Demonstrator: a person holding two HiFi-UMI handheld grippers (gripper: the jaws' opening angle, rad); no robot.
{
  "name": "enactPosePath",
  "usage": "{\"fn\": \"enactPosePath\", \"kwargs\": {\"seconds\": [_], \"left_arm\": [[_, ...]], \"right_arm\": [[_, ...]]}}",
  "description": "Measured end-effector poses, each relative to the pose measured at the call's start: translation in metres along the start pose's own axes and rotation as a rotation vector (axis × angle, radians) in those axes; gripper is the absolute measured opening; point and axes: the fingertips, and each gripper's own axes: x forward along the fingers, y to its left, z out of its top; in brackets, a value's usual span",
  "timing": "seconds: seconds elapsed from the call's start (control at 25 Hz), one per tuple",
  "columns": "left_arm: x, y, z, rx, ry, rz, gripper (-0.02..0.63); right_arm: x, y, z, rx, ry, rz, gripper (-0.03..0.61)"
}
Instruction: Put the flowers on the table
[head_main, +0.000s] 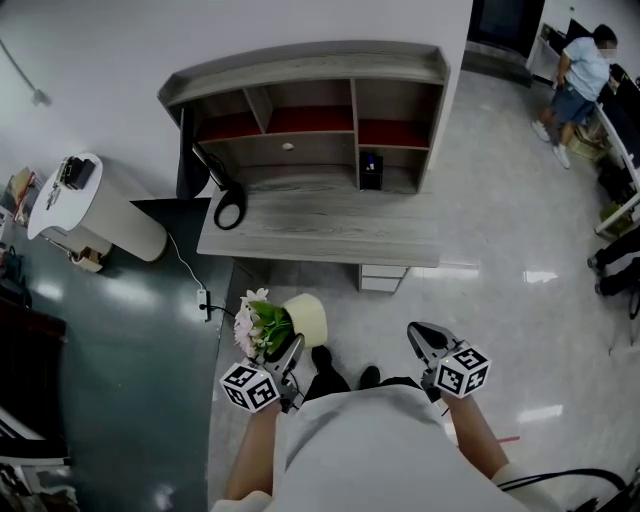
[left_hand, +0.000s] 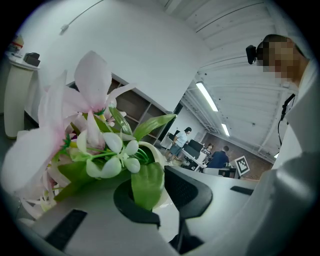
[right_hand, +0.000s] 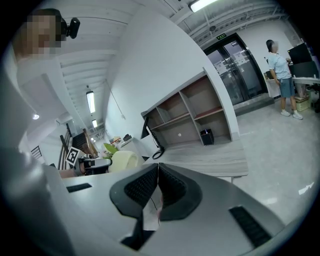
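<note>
Flowers (head_main: 256, 322) in a pale pot (head_main: 308, 318) are clamped at the pot rim by the left tongs (head_main: 291, 352), above the floor (head_main: 490, 250), short of the surface (head_main: 330, 232). Right tongs (head_main: 424, 338) are pressed together, empty. Tilting or slipping is a risk, since only 1 rim edge is gripped.

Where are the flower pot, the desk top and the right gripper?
flower pot (head_main: 308, 318), head view, on its cream side wall.
desk top (head_main: 330, 228), head view, on bare grey wood near the middle.
right gripper (head_main: 416, 332), head view, at the tips of its closed fingers.
</note>
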Motion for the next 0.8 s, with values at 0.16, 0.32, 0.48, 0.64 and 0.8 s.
{"fn": "enactPosePath", "kwargs": {"seconds": [0.16,0.32,0.48,0.64,0.8], "left_arm": [[0.003,0.007,0.005,-0.005,-0.013,0.013,0.054],[0.007,0.019,0.012,-0.003,-0.011,0.014,0.054],[0.015,0.032,0.02,0.008,0.004,0.0,0.054],[0.025,0.048,0.033,0.018,0.018,-0.017,0.054],[0.038,0.065,0.048,0.021,0.033,-0.042,0.054]], "right_arm": [[0.008,-0.003,0.002,-0.002,0.006,0.0,0.018],[0.02,-0.007,0.01,0.0,0.002,-0.01,0.018],[0.035,-0.009,0.017,0.009,-0.006,-0.027,0.018],[0.054,-0.01,0.024,0.015,-0.008,-0.045,0.018],[0.073,-0.012,0.036,0.03,-0.019,-0.071,0.018]]}}
